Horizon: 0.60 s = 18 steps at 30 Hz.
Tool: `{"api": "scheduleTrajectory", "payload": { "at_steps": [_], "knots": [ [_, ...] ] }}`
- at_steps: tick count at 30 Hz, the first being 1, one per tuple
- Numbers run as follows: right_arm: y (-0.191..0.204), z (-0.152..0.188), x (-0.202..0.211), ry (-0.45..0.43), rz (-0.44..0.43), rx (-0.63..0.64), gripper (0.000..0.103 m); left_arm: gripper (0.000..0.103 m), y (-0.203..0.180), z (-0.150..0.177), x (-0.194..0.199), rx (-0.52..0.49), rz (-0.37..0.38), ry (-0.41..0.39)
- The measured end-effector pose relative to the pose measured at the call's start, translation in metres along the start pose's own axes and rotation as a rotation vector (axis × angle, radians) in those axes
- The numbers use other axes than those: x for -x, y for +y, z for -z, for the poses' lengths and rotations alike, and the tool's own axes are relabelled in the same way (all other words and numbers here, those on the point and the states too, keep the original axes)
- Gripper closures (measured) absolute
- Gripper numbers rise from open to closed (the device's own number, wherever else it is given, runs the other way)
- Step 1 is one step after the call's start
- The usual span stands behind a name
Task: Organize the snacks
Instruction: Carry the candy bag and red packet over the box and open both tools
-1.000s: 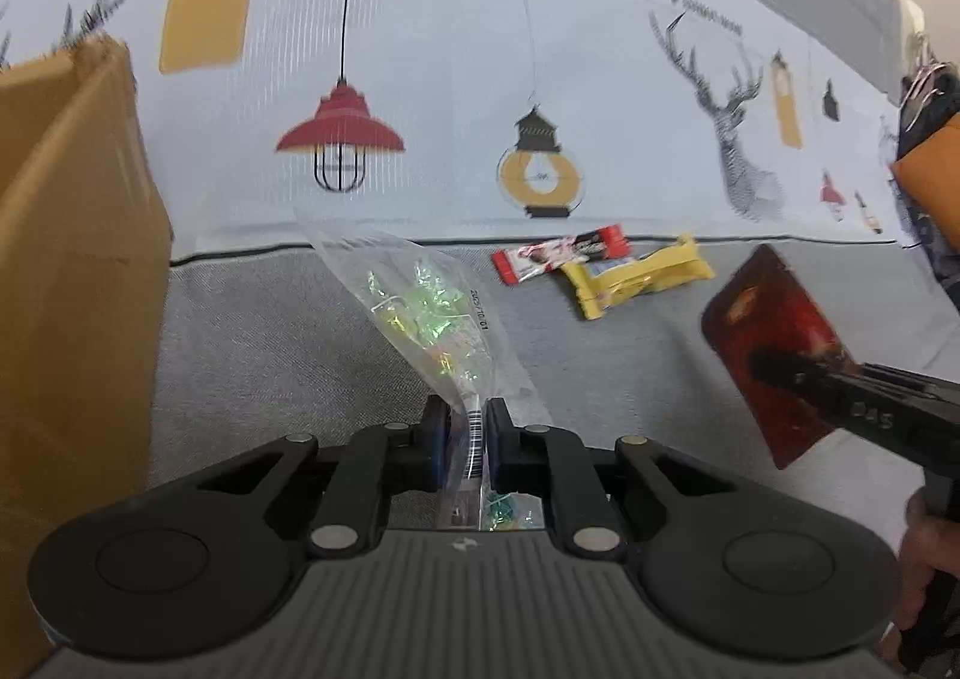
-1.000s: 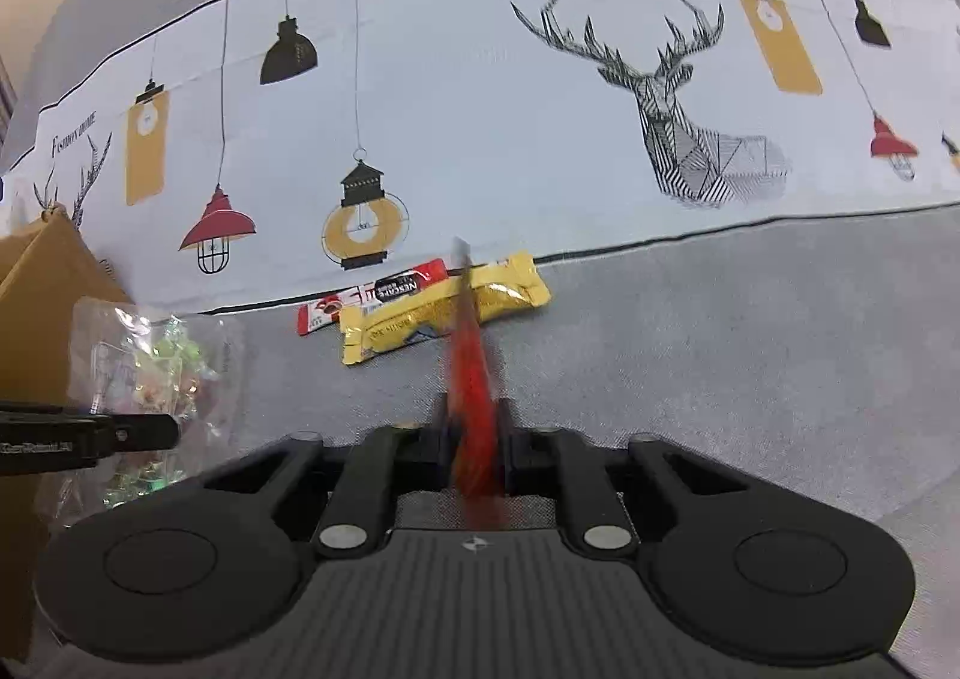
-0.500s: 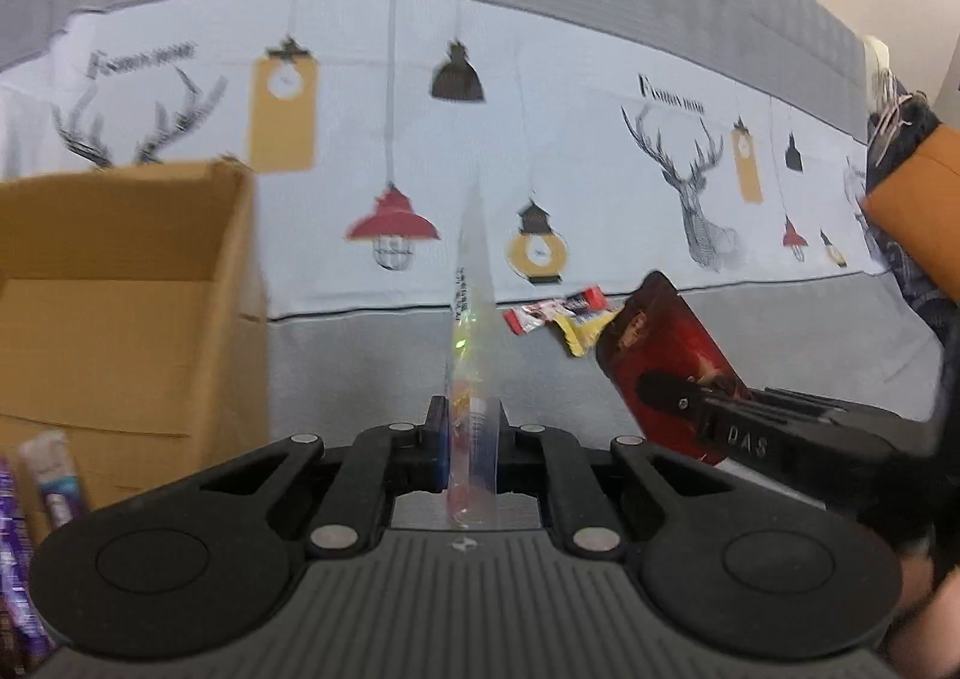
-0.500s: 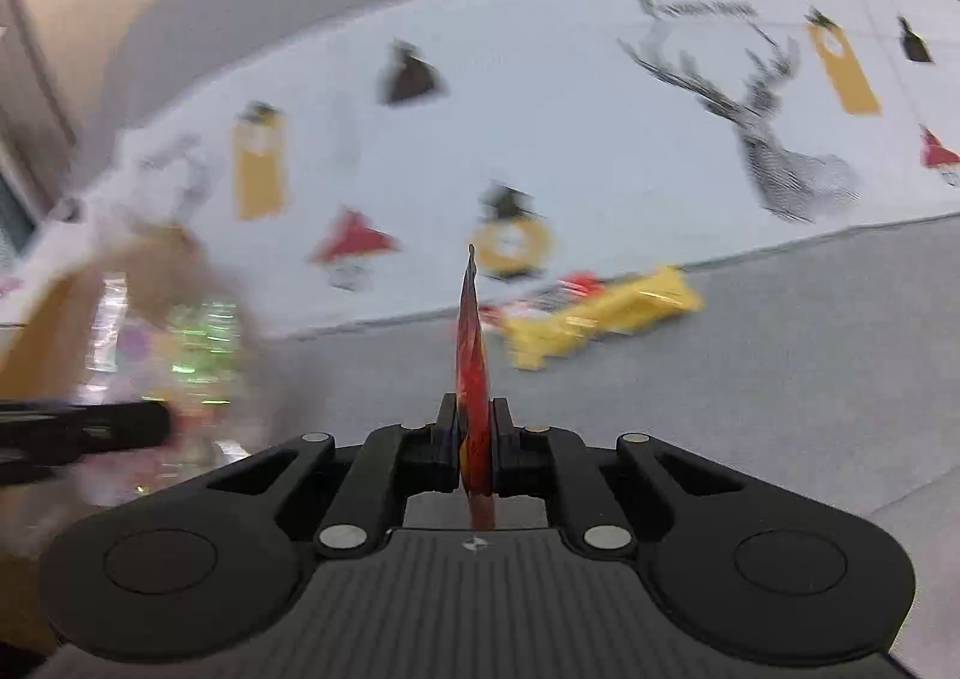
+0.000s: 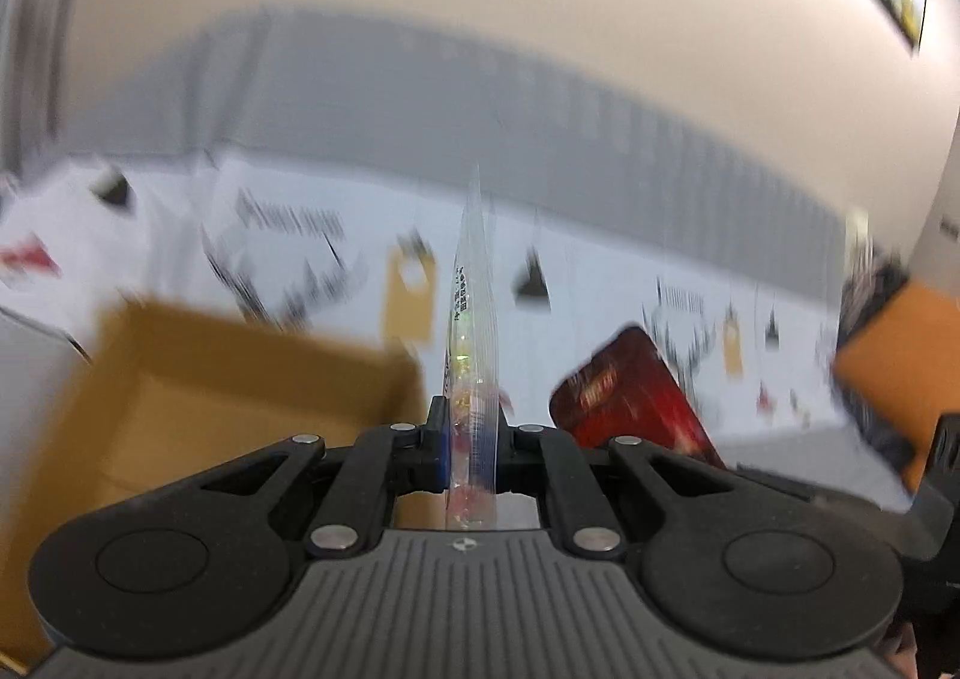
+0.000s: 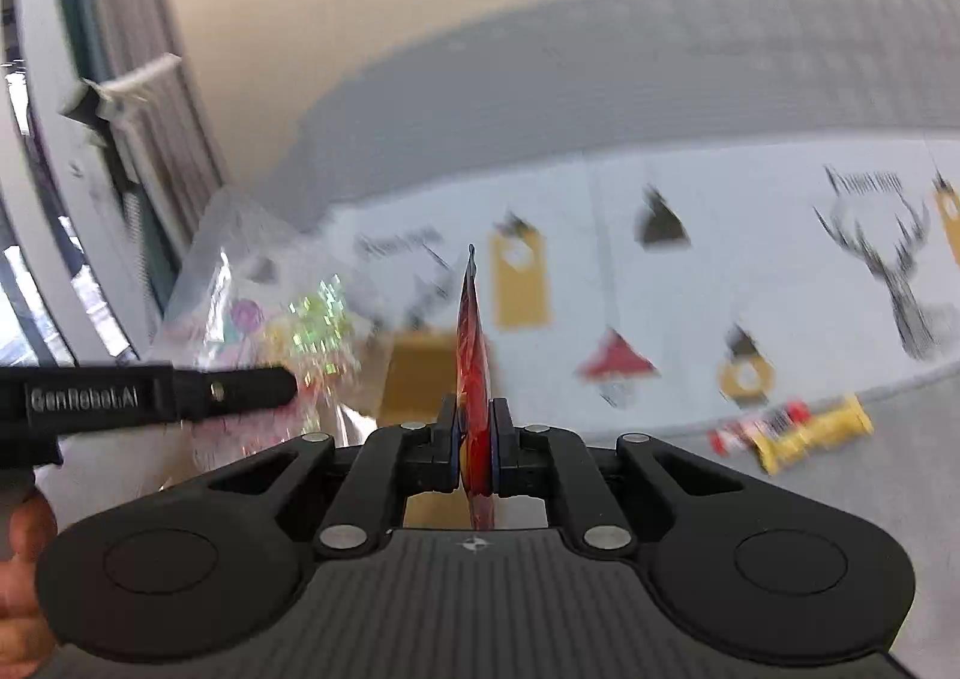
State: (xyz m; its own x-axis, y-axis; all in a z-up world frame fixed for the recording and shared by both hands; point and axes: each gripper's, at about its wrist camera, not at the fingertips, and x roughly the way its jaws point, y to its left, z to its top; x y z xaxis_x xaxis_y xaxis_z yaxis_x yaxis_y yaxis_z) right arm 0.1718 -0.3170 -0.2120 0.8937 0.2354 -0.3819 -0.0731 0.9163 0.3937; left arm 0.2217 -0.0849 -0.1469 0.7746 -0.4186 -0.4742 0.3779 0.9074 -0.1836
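Observation:
My left gripper is shut on a clear bag of coloured candies, seen edge-on and held in the air. The open cardboard box lies just ahead and to its left. My right gripper is shut on a red snack packet, also edge-on. The red packet shows to the right in the left wrist view. The candy bag and the left gripper's finger show at the left of the right wrist view. Both views are blurred.
A yellow snack packet and a red-and-white stick packet lie on the grey surface at the right. A white cloth with lamp and deer prints covers the back. An orange object sits at the far right.
Both grippers have risen and swung left toward the cardboard box, each still holding its packet. The views now tilt up, showing the wall and the box's open top.

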Motion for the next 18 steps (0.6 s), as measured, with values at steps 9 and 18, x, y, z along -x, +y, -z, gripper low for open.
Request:
{"api": "scheduleTrajectory", "payload": {
  "at_steps": [9,18],
  "knots": [
    [0.083,-0.014,-0.019,0.009,-0.123,0.057,0.094,0.093,0.078,-0.001,0.045,0.096,-0.059,-0.101],
    [0.135,0.028,-0.072,0.178,-0.15,0.107,0.094,0.093,0.153,0.051,0.002,0.275,-0.099,0.071]
  ]
}}
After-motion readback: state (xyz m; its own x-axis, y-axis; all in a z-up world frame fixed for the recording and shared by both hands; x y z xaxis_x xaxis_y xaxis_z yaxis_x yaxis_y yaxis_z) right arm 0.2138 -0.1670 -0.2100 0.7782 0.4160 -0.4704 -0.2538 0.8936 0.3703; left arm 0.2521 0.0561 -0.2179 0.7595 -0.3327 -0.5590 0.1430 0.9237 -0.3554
